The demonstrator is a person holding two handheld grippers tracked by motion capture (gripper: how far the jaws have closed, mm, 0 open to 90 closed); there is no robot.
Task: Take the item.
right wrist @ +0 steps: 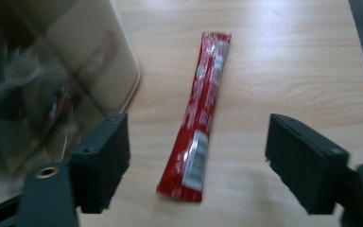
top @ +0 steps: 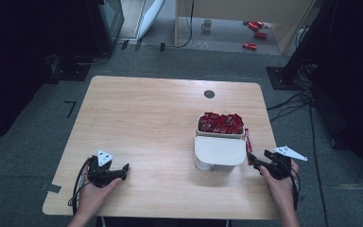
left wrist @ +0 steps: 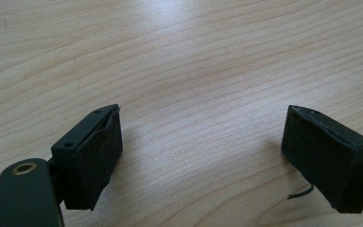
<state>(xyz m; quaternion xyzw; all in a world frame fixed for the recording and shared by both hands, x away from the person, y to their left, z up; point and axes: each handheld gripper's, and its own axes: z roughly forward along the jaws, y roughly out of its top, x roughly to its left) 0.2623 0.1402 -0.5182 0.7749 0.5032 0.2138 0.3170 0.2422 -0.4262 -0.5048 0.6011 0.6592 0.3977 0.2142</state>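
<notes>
Wooden table [top: 151, 123] seen from above, with a person's 2 hands at its near edge. Left claw [top: 124, 169] rests spread wide over bare wood. Right claw [top: 254, 160] is also spread, empty, around a red sachet [right wrist: 198, 113] lying flat just beside a white container [top: 220, 150] full of red sachets [top: 220, 123].

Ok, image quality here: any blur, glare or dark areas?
High view: table evenly lit, corners dark. Left gripper view: sharp wood grain, pale glare patch at top. Right gripper view: sachet fairly crisp, the container beside it smeared and out of focus.
</notes>
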